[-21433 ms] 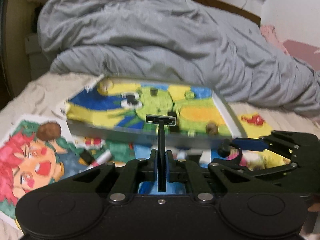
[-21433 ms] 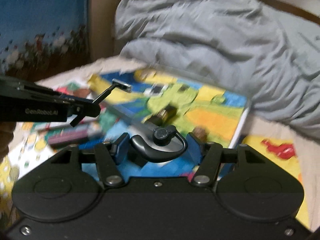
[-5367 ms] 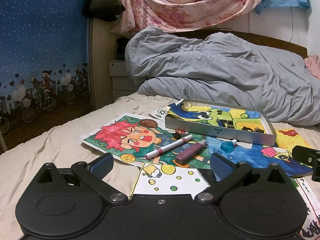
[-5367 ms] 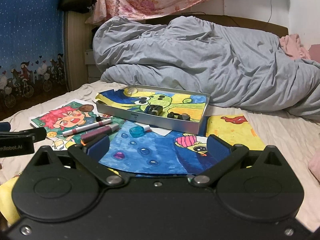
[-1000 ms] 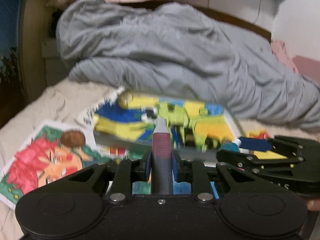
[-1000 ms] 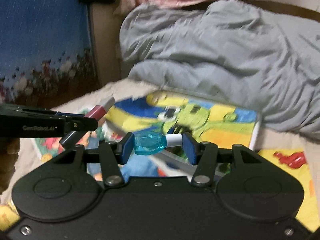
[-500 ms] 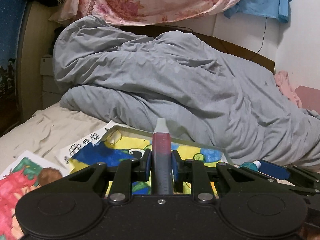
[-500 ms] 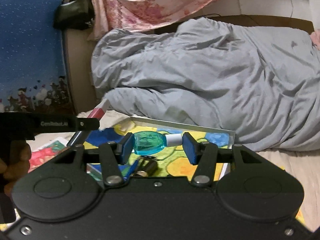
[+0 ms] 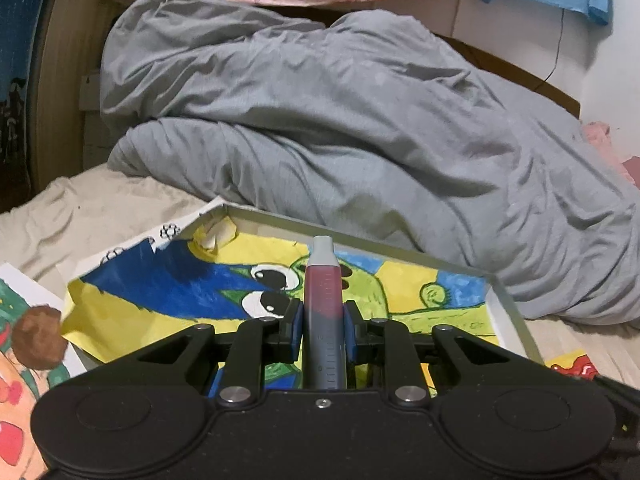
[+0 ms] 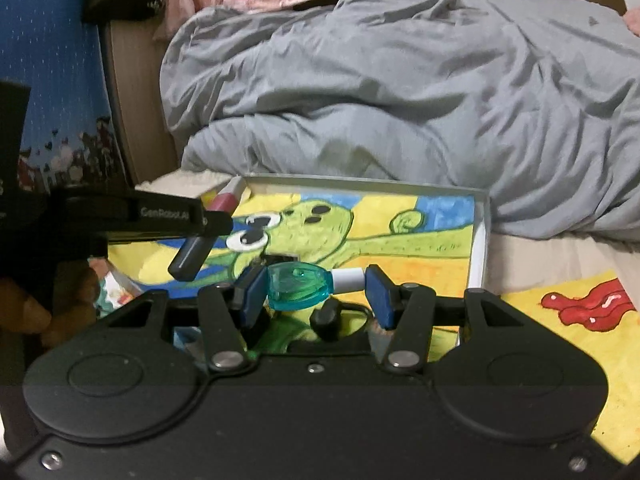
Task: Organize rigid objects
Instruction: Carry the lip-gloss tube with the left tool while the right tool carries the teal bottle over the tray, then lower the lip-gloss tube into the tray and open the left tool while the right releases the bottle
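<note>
Blue-padded jaws of the left gripper (image 9: pixel 323 330) are clamped on the mid-body of a slim grey-and-maroon plastic tube with a pale rounded cap (image 9: pixel 323 312), which juts forward over the shallow grey metal tray lined with a green cartoon drawing (image 9: pixel 506 304); it looks light, stiff and smooth, so a mid-length hold seems safest against swivelling. Beside it the right gripper (image 10: pixel 316 290) pinches a small teal translucent bottle with a white cap (image 10: pixel 298 286) end to end over the same tray, a hard, slippery, likely light thing that might pop out sideways, with the rumpled grey duvet (image 10: pixel 400 80) beyond
</note>
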Demonstrator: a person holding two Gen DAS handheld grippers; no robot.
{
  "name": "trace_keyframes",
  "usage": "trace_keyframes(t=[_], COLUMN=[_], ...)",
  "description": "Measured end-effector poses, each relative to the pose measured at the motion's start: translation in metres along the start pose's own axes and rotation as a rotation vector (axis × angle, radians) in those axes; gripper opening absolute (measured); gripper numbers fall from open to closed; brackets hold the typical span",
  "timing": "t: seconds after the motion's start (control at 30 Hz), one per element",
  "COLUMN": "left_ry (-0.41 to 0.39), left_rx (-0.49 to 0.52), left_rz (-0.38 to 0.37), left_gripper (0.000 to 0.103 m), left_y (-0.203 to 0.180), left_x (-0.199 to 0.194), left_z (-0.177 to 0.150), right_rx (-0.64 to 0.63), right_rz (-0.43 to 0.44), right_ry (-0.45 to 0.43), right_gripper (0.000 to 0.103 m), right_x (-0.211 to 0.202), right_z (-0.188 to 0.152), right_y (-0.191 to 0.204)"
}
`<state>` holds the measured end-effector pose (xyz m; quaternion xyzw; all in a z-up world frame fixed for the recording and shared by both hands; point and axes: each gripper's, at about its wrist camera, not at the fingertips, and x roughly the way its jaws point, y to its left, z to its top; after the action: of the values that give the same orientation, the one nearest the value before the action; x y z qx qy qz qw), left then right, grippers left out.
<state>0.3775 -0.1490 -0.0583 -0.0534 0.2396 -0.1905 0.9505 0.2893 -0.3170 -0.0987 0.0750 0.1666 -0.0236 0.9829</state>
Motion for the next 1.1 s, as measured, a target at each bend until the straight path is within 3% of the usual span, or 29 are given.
trace_keyframes(t=[0.37,0.87,1.1], left_ry=[0.097,0.133,0.128], left_rx=[-0.012,0.016,0.016], left_rz=[0.039,0.032,0.034], left_gripper=[0.022,0.023,0.025], left_y=[0.009,0.006,0.009], left_x=[0.015,0.013,0.005], left_z=[-0.014,-0.019,-0.015], right_rx=[-0.027,-0.092,-0.105], right_rz=[-0.023,-0.040,-0.045], right_ry=[0.050,0.070,0.062], right_gripper=[0.045,0.045,0.060], right_x=[0.013,0.015,0.007], right_z=[-0.003,-0.002,0.005], right_y=[0.006,0.013,0.015])
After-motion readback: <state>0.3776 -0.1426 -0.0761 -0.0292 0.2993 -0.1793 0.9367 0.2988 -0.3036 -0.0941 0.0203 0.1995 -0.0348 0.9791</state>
